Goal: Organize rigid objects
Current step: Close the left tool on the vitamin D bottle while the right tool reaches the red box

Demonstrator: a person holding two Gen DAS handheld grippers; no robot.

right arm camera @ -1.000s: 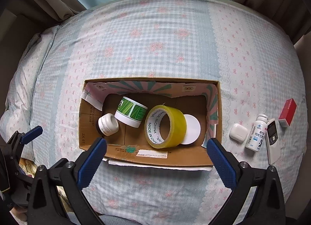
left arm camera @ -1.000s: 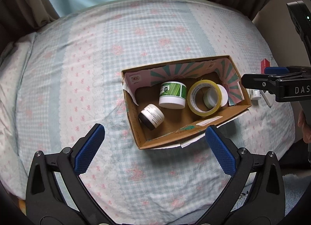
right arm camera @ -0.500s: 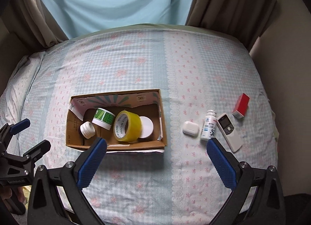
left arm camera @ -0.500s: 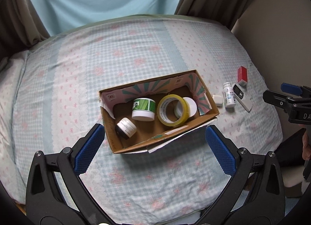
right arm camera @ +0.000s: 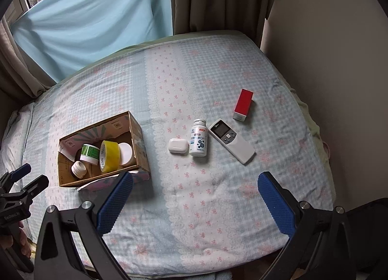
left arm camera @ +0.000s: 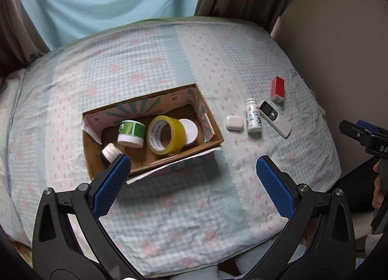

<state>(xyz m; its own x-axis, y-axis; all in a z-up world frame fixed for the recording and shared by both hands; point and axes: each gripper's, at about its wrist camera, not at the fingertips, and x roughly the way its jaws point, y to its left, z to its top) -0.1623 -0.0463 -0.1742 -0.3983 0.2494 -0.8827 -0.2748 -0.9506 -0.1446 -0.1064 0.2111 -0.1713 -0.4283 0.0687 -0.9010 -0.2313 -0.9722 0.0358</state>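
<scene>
One cardboard box [right arm camera: 139, 144] sits toward the bed's [right arm camera: 218, 74] left side, w/ four things inside: one yellow tape roll [right arm camera: 109, 156], one green-labelled jar [right arm camera: 89, 154], one small white-lidded jar [right arm camera: 78, 168], one white round lid or disc [right arm camera: 126, 152]. Four loose items lie toward the bed's right edge: one white earbud case [right arm camera: 178, 145], one white pill bottle [right arm camera: 198, 138], one white remote control [right arm camera: 231, 140], one red box [right arm camera: 243, 104]. Total: eight small items, one box.

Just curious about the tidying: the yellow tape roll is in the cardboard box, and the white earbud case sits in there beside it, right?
Not quite. The yellow tape roll is in the cardboard box, but the white earbud case lies outside on the bed, next to the white bottle. The right wrist view shows it.
</scene>
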